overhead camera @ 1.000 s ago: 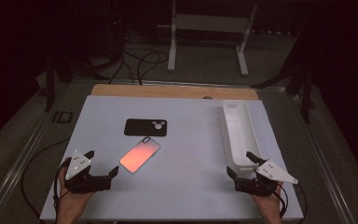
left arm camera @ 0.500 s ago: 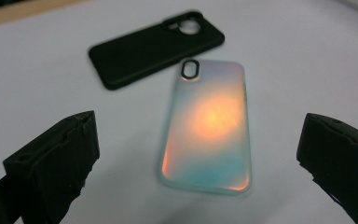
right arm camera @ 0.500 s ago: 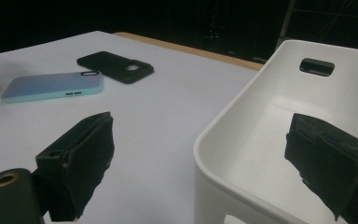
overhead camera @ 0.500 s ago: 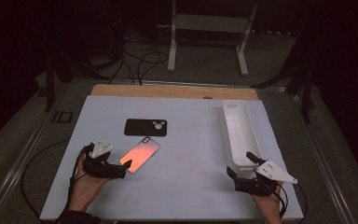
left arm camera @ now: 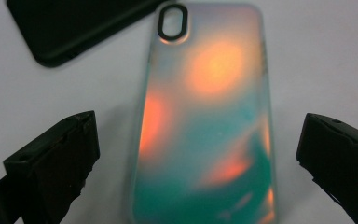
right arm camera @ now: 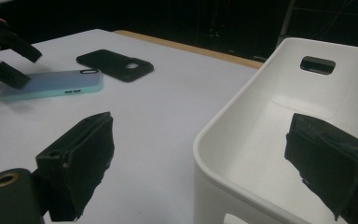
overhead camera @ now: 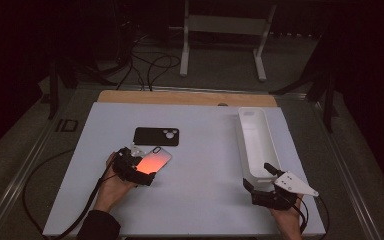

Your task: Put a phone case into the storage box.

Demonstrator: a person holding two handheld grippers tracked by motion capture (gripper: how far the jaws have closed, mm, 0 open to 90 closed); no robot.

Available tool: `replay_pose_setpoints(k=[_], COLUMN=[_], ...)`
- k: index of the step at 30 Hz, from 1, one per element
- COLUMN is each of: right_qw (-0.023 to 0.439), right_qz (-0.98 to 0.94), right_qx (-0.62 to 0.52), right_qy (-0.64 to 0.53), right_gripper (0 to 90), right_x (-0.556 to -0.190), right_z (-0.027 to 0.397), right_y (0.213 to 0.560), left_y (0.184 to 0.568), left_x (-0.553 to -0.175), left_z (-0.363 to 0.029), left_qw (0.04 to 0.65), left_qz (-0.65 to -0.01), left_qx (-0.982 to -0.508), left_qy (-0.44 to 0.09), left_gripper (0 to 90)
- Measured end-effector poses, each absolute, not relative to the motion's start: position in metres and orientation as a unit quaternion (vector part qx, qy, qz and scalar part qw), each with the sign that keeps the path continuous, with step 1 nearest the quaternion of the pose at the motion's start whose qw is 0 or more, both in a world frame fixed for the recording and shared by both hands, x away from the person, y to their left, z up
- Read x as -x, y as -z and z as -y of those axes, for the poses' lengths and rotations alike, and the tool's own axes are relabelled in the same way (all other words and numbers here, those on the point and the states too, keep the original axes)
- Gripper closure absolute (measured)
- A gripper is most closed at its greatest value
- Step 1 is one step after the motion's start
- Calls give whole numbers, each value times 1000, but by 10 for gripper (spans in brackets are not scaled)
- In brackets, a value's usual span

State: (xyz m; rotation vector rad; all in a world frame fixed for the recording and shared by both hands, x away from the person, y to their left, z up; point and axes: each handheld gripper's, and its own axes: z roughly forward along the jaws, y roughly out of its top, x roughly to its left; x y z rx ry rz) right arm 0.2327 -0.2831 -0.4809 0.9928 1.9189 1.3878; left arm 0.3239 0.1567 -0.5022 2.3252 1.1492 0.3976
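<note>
An iridescent orange and teal phone case (overhead camera: 156,158) (left arm camera: 205,116) lies flat on the white table (overhead camera: 205,200). My left gripper (overhead camera: 142,166) (left arm camera: 200,140) is open, with one jaw on each side of the case's near end; whether they touch it, I cannot tell. A black phone case (overhead camera: 156,136) (left arm camera: 74,23) lies just beyond it. My right gripper (overhead camera: 258,176) (right arm camera: 205,154) is open at the near end of a long white bin (overhead camera: 257,142) (right arm camera: 307,116), its jaws astride the bin's near wall. The right gripper view also shows the iridescent case (right arm camera: 56,84) and the black case (right arm camera: 114,64).
A wooden strip (overhead camera: 180,97) runs along the table's far edge. A white stand (overhead camera: 220,30) and cables (overhead camera: 150,65) are on the floor behind. A cable trails from the left gripper off the table's left side.
My left gripper has moved forward and right from the table's near left to the iridescent case, its jaws now on either side of it. The right gripper has not moved.
</note>
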Motion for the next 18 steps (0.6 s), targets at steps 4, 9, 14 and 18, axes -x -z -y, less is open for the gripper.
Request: replay_pose_setpoints(k=[4,9,14,18], right_qw=[281,282,281,281], right_qz=[-716,-717,-717,-718], right_qx=[-373,-373,-371,-371], right_qy=[-519,-518,-519,-517], right_gripper=[78,78,78,78], right_x=[-233,-233,-233,-233], right_z=[283,284,283,283], right_y=[481,481,481,481], left_y=[508,512,511,509], left_x=[-331,-336,-342,-346], left_z=[-151,-149,-148,-144], left_qw=[230,213,201,181], left_qz=[-423,-425,-425,-429], left_qx=[-867,-872,-877,-881], left_qy=[-133,-118,-93,-83], left_gripper=[5,17,56,59])
